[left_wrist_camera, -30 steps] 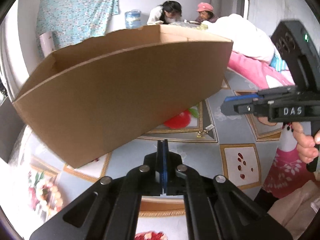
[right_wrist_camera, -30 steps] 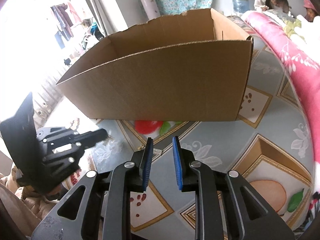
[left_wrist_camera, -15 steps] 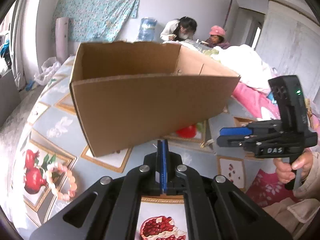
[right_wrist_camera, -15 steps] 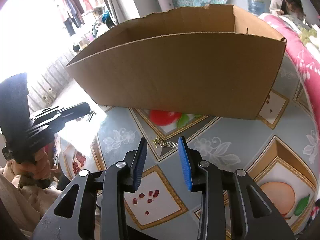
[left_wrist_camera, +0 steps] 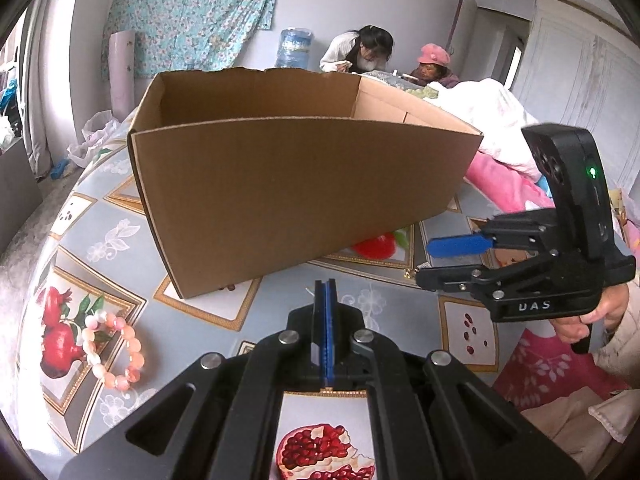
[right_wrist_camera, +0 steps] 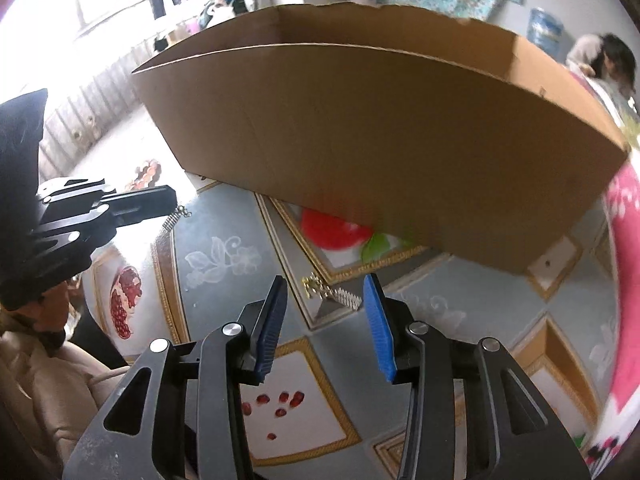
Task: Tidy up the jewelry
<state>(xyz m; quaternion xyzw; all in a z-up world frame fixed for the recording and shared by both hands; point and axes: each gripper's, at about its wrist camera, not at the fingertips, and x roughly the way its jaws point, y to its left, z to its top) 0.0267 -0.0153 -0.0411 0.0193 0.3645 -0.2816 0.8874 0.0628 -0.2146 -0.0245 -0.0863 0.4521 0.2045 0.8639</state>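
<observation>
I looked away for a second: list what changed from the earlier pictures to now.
The right gripper has just been opening and now frames the small gold clasp piece on the tablecloth, pads not touching it. The left gripper stays shut, with a thin chain hanging from its tip. The cardboard box and pink bead bracelet have not moved.

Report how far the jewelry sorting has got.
Done: nothing visibly; what shows of the cardboard box interior looks bare. In hand: the left gripper dangles a small chain; the right gripper, jaws just opening, faces a gold chain. Left: the pink bead bracelet.
</observation>
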